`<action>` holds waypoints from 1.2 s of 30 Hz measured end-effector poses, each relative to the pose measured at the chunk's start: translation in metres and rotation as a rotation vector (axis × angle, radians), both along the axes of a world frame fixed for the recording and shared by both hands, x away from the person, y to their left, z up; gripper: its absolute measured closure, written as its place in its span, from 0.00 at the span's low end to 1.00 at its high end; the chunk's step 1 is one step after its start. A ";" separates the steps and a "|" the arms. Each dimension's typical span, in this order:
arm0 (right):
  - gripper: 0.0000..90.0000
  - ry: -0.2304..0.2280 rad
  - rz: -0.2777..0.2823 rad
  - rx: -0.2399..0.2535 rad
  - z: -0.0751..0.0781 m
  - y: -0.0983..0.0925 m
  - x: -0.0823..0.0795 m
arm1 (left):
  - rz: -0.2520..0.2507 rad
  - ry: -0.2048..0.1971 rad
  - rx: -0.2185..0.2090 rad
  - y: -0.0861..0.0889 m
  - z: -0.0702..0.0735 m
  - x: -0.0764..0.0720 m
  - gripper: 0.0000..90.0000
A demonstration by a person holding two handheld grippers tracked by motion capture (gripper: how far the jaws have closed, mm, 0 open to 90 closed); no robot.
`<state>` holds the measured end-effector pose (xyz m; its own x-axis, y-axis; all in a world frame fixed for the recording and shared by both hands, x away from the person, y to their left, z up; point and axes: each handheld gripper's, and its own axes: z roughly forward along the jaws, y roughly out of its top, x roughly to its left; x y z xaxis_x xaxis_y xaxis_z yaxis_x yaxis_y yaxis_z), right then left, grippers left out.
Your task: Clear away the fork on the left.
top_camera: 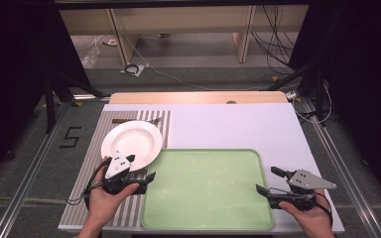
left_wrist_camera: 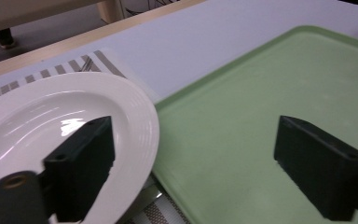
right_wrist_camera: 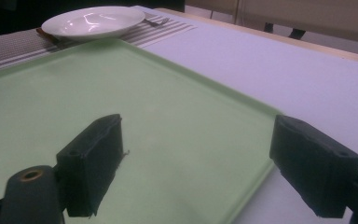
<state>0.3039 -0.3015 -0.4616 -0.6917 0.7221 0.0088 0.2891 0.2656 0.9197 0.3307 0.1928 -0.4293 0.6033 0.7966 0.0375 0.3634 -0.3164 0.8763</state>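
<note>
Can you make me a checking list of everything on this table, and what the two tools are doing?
Surface: white tabletop with a grey striped placemat.
Job's things: round white ceramic plate on the placemat; empty pale green plastic tray beside it.
Clutter: a fork and a brown utensil handle behind the plate.
Grippers: left tool open at the plate's rim; right tool open at the tray's right edge.
Cables: black cables on the floor.
Surroundings: wooden bench legs.

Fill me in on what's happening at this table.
A person holds a pair of tongs in each hand over a table. The left tongs hang open at the near edge of a white plate, which sits on a striped mat beside a green tray. The right tongs are open at the tray's right rim. Neither grips anything, and nothing lies in the tray.
</note>
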 end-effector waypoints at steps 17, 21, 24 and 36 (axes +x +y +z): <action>0.21 -0.003 0.011 -0.003 0.000 0.004 0.003 | 0.114 0.037 0.071 0.010 0.019 0.024 0.66; 0.21 0.000 0.014 -0.011 0.000 0.004 0.003 | 0.128 0.034 0.083 0.008 0.025 0.034 0.82; 0.21 -0.002 0.016 -0.007 0.000 0.004 0.003 | 0.137 0.043 0.097 0.007 0.029 0.046 0.97; 0.21 0.007 0.010 -0.017 0.000 0.003 0.004 | 0.182 0.166 0.121 0.004 0.023 0.122 1.00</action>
